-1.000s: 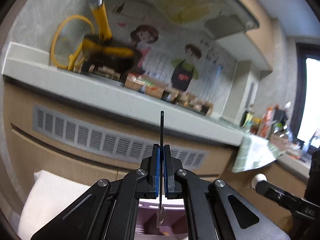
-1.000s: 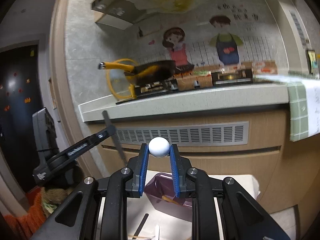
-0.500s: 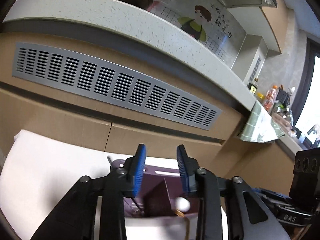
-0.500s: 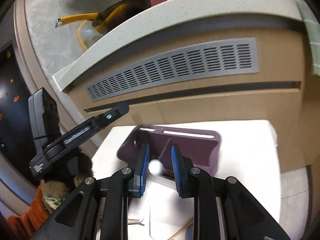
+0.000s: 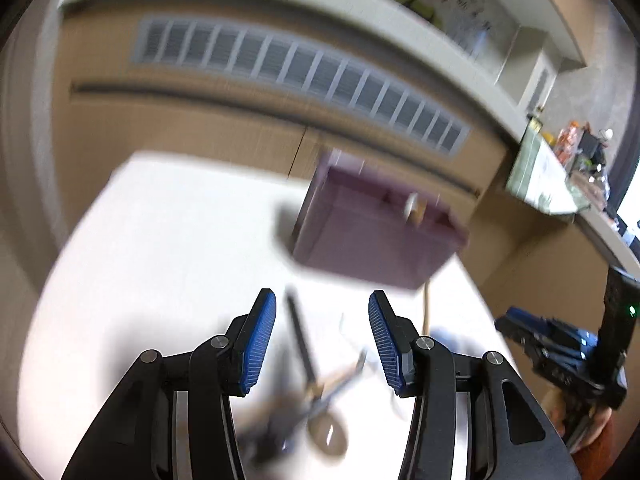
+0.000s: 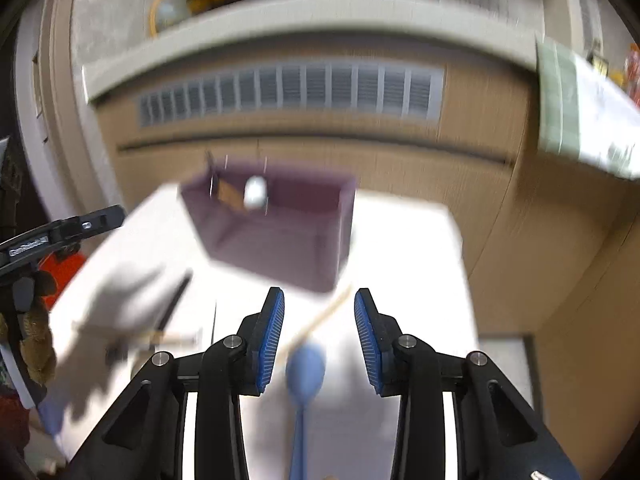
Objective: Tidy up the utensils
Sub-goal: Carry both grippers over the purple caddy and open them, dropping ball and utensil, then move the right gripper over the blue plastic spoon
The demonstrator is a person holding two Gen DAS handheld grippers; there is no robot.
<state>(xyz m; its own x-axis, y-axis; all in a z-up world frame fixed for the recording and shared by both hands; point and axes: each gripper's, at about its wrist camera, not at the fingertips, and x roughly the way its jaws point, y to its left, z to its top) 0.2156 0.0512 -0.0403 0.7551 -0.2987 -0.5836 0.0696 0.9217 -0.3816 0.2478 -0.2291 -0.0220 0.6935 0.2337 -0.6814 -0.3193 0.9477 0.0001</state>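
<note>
Both grippers are empty and dropping toward the loose cutlery on the white bench (image 5: 160,240): the left gripper (image 5: 322,338) has just spread its blue ribbed fingers wide, nothing between them, above a blurred heap at the bottom centre holding a dark slim-handled utensil (image 5: 298,332) and a metal spoon (image 5: 328,432). The right gripper (image 6: 319,338), its fingers partway apart and just opened further, hangs over a smooth light-blue plastic spoon (image 6: 306,368), a pale wooden chopstick (image 6: 320,320) angling past. The boxy matte purple plastic holder (image 6: 276,232) at mid-frame already stands a white-knobbed piece (image 6: 255,192); I judge the next move is closing squarely on one thin handle.
</note>
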